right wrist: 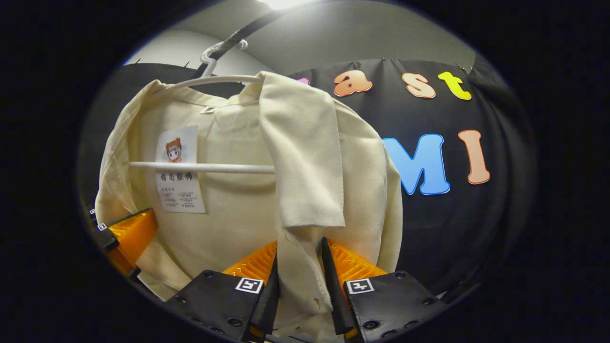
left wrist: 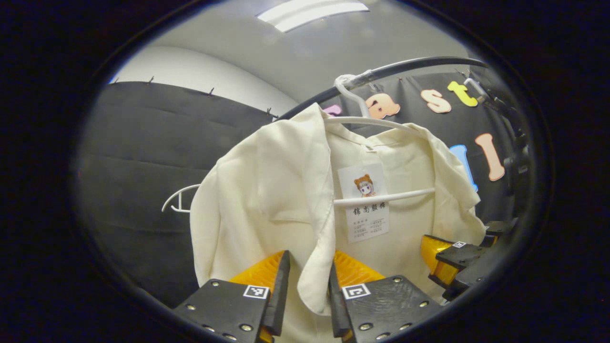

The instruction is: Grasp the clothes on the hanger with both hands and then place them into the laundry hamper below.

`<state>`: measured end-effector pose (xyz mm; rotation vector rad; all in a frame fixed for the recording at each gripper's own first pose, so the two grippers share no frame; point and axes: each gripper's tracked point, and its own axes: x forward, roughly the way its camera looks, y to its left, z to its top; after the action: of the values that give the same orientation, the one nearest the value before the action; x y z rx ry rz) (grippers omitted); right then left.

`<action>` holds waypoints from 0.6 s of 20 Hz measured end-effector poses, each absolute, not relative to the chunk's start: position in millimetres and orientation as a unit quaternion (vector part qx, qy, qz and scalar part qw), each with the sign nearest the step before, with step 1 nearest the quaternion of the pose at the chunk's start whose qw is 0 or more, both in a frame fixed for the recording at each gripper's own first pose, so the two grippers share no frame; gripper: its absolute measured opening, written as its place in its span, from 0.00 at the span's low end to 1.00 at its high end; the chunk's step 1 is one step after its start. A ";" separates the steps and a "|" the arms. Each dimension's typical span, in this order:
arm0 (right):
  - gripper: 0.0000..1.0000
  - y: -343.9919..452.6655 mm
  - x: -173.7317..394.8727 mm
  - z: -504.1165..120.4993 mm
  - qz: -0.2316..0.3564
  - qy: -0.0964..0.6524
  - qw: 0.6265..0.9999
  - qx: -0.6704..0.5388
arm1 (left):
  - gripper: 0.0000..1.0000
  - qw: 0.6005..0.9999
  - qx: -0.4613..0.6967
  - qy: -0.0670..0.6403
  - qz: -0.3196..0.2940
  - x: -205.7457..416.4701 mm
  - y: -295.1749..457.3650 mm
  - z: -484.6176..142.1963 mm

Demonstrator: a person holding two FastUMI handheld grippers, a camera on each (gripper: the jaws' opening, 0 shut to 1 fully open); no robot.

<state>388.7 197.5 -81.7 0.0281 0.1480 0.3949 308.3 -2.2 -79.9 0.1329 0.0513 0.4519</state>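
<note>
I've got the cream shirt (left wrist: 267, 190) hanging open on the white hanger (left wrist: 381, 196), hooked over the dark rail (left wrist: 410, 64) up top. My left claw (left wrist: 309, 286) has its fingers apart with the shirt's front edge dangling between them; the cloth looks loose in the gap, not pinched. My right claw (right wrist: 299, 281) is the same story on the other front panel: fingers spread, fabric running down between them, no squeeze that I can see. In the left gripper view the right claw also sits off at the lower right edge, near the hem.

Now the worries. If I close on just that thin edge, I'd expect it to slip out once I pull. Pulling straight down is the bigger risk: the shoulders are draped over the hanger, so the hanger could tip, swing or come off the rail with the shirt. One side releasing first would leave it snagged. The paper tag (left wrist: 364, 202) near the hanger's bar might catch too. The hamper I can't see from here, so the drop is blind.
</note>
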 end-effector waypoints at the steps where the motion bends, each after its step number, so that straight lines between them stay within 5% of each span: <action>1: 0.19 189.0 391.5 -78.3 0.173 0.066 0.983 0.012 | 0.33 0.970 0.069 0.029 0.231 307.2 3.3 -81.8; 2: 0.08 187.0 387.7 -72.3 0.167 0.056 0.984 0.013 | 0.24 0.971 0.069 0.031 0.225 307.6 4.2 -82.7; 5: 0.04 175.5 384.3 -53.0 0.162 0.012 0.987 0.009 | 0.03 0.964 0.066 0.018 0.256 288.5 21.9 -74.4; 12: 0.04 123.6 388.9 -20.8 0.105 -0.036 0.994 0.007 | 0.02 0.957 0.105 -0.020 0.271 246.8 39.6 -28.1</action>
<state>388.9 123.6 -20.8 0.0132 -0.0722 0.2100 246.8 39.6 -28.1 0.2126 -0.0407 0.5500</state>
